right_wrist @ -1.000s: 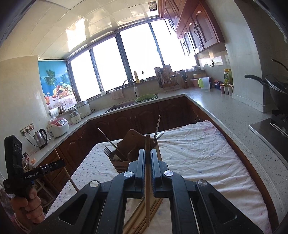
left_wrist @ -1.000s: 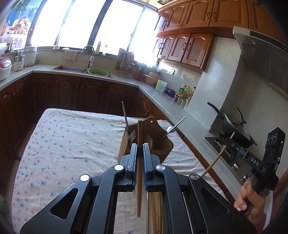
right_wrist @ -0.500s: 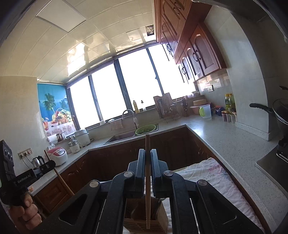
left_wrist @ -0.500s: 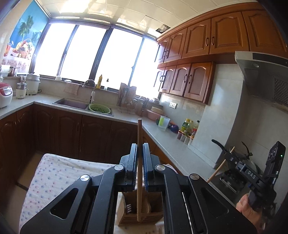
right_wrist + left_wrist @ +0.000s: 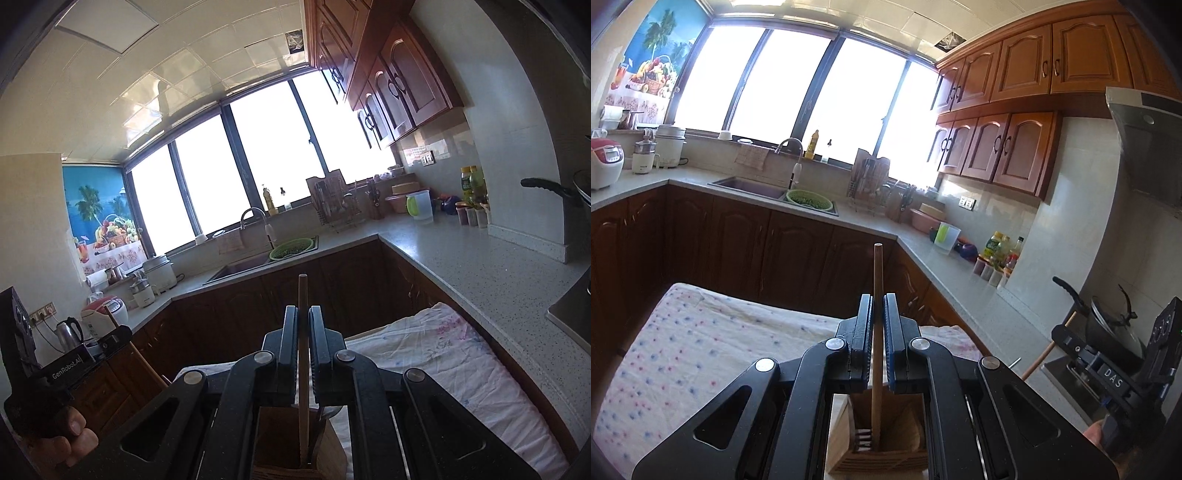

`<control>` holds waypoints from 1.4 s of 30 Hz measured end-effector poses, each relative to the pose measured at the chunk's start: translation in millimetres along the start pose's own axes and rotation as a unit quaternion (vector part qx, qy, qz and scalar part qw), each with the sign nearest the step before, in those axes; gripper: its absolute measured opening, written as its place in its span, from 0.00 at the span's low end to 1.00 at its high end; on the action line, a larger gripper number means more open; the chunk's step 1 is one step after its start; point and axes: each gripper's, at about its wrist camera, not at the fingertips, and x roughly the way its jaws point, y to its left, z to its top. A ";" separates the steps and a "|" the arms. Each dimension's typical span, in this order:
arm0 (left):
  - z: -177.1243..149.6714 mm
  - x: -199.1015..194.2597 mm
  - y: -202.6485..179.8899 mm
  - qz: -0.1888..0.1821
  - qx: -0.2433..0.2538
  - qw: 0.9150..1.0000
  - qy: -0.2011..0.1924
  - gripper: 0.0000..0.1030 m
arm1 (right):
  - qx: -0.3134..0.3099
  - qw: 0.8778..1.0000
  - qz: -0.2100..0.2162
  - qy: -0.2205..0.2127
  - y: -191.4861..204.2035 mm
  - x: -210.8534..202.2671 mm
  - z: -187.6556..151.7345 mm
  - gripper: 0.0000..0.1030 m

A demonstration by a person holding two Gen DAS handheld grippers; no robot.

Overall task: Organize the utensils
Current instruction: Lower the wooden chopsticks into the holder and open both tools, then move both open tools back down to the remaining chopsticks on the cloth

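Note:
My left gripper (image 5: 877, 306) is shut on a wooden chopstick (image 5: 877, 269) that stands upright. Its lower end reaches into a wooden utensil holder (image 5: 879, 458) below the jaws, beside a fork's tines (image 5: 862, 437). My right gripper (image 5: 303, 317) is shut on a second wooden chopstick (image 5: 303, 291), also upright, with its lower end inside the same holder (image 5: 332, 454). The right gripper also shows at the right of the left wrist view (image 5: 1067, 338), and the left gripper at the left of the right wrist view (image 5: 118, 338).
The holder stands on a table with a white dotted cloth (image 5: 701, 343). Dark cabinets and a stone countertop (image 5: 480, 266) wrap around behind it. A wok (image 5: 1108, 328) sits on the stove at the right. A sink with a green colander (image 5: 809, 199) is at the back.
Both grippers tilted up from looking down at the table, then lowered a little. The chopsticks' lower ends now sit inside the holder.

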 end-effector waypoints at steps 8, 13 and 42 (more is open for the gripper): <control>-34.1 12.9 7.4 0.003 0.010 0.999 0.042 0.05 | 0.002 0.999 -0.007 0.031 -7.7 12.1 -27.9 0.06; -47.5 18.3 8.6 -0.001 0.017 0.998 0.062 0.06 | 0.001 0.998 -0.008 0.055 -8.7 18.8 -38.6 0.06; -46.8 -38.4 11.6 0.018 0.011 0.999 0.043 0.79 | 0.052 0.999 0.015 0.002 -15.9 -40.3 -27.4 0.92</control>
